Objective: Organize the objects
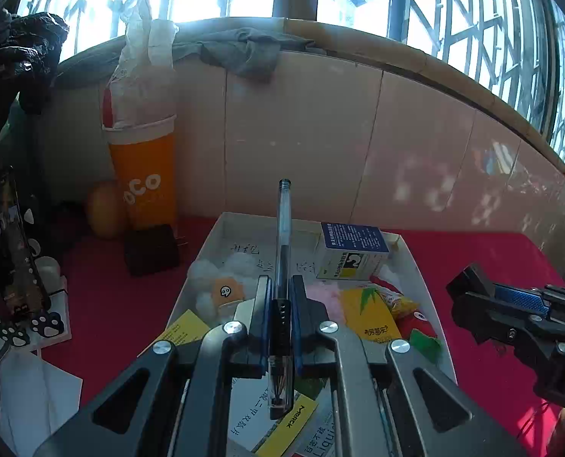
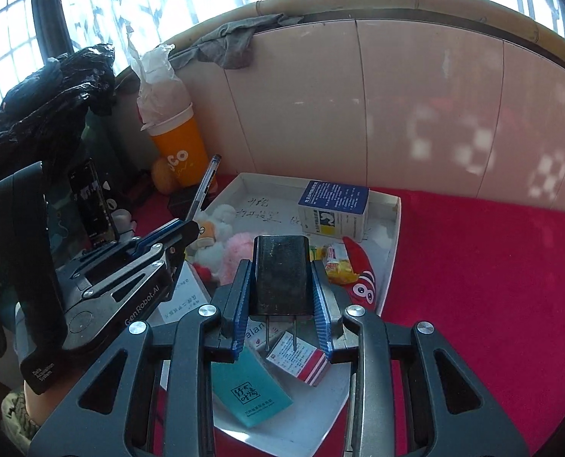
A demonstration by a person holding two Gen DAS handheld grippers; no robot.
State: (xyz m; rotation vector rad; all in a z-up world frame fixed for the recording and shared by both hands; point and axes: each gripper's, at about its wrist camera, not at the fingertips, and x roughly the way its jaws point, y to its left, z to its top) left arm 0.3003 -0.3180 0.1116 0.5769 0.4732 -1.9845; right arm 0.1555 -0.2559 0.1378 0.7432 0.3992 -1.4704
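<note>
Left wrist view: my left gripper (image 1: 280, 297) is clenched on the pen (image 1: 283, 243), long axis running straight up mid-frame, over the white tray (image 1: 423, 266) below.

Right wrist view: my right gripper (image 2: 282, 266) grasps the black charger (image 2: 280, 274), prongs toward camera, tray (image 2: 395, 228) directly beneath, centre frame.
</note>
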